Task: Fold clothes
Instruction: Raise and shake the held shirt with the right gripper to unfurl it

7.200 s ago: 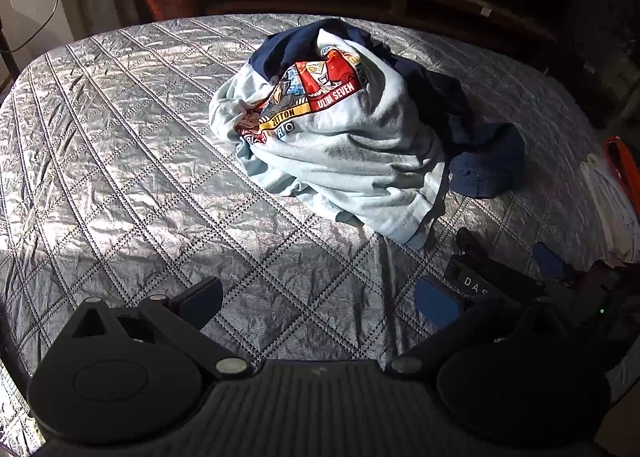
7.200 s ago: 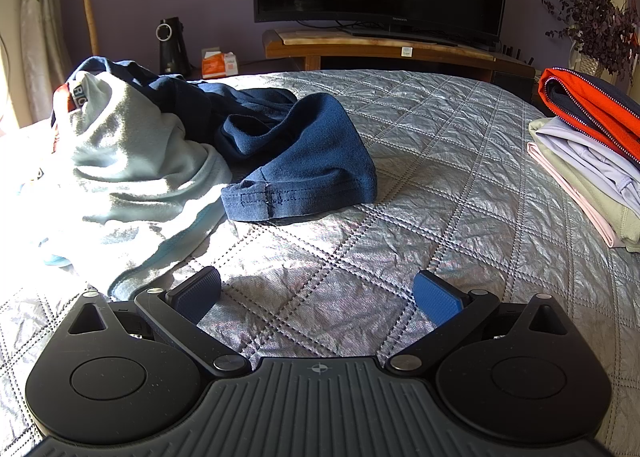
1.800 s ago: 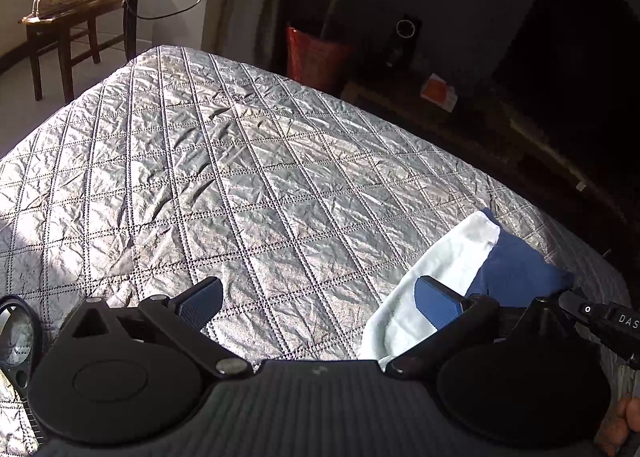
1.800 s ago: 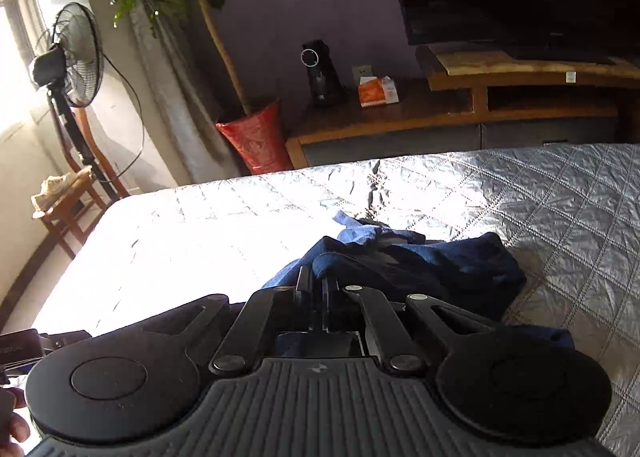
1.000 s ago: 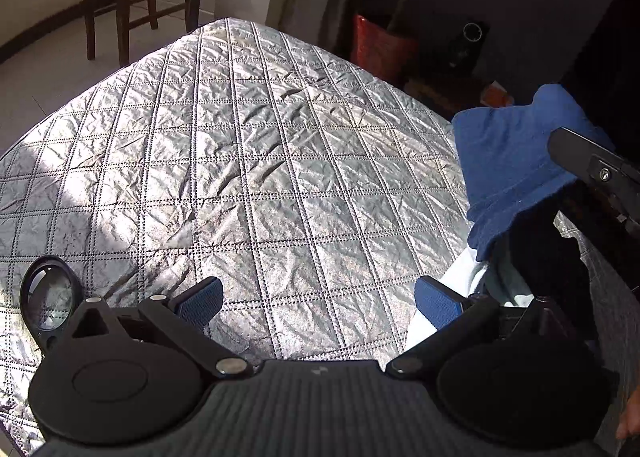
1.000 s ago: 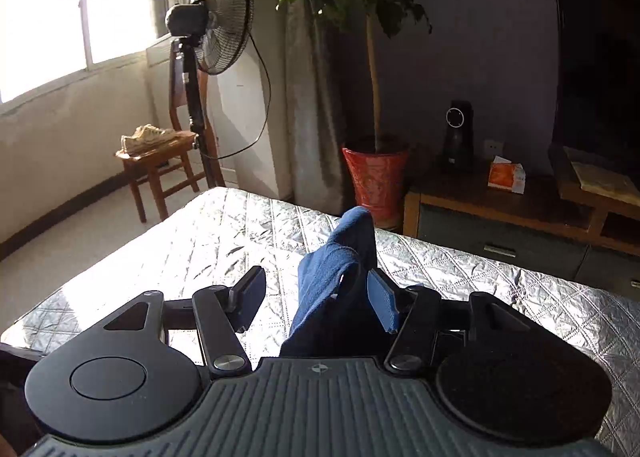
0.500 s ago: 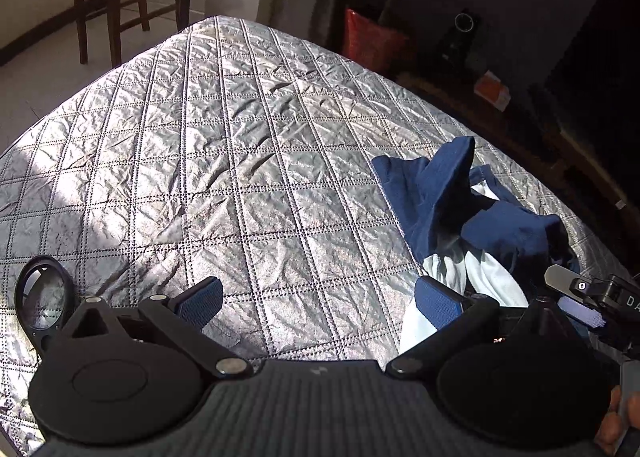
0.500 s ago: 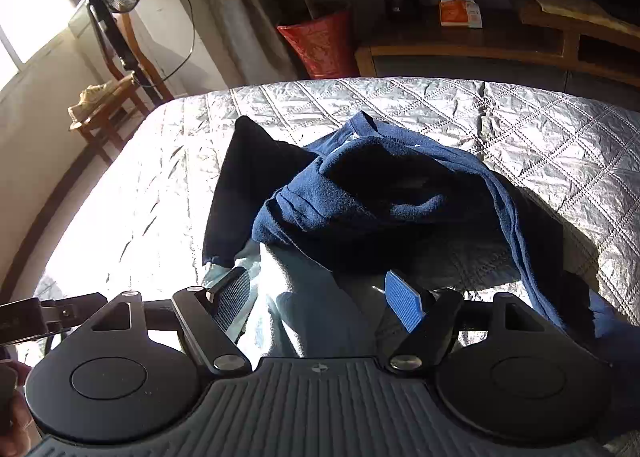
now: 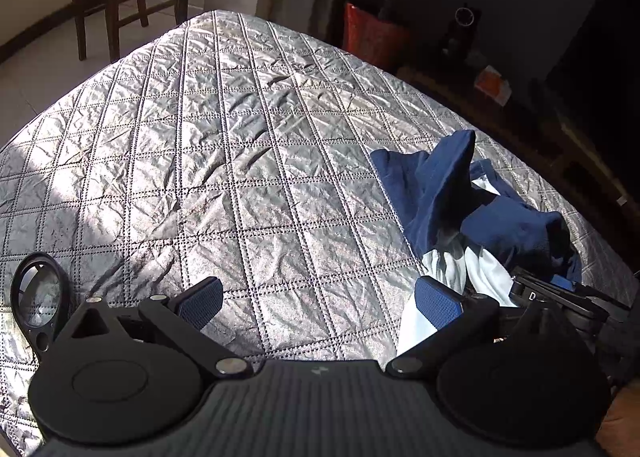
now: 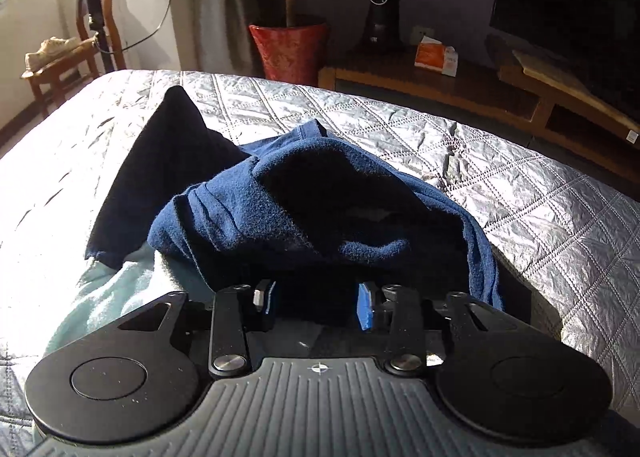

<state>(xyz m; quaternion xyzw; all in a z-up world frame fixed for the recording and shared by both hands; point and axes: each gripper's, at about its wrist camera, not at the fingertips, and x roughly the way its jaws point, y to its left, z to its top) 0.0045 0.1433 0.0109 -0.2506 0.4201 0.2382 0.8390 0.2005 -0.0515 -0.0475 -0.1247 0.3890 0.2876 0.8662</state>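
Quilted bed (image 9: 224, 161), right tongs (image 10: 316, 307) clamped on crumpled shirt (image 10: 304, 201), left tongs (image 9: 316, 301) agape beside it

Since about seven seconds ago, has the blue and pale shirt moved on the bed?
Yes. The shirt now lies bunched near the bedspread's edge closest to the TV stand, with the right gripper closed into it.

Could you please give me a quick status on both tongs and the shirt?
Left tongs open over bare quilt. Right tongs just closed on the shirt, bunched on the quilt. Nothing in the way.
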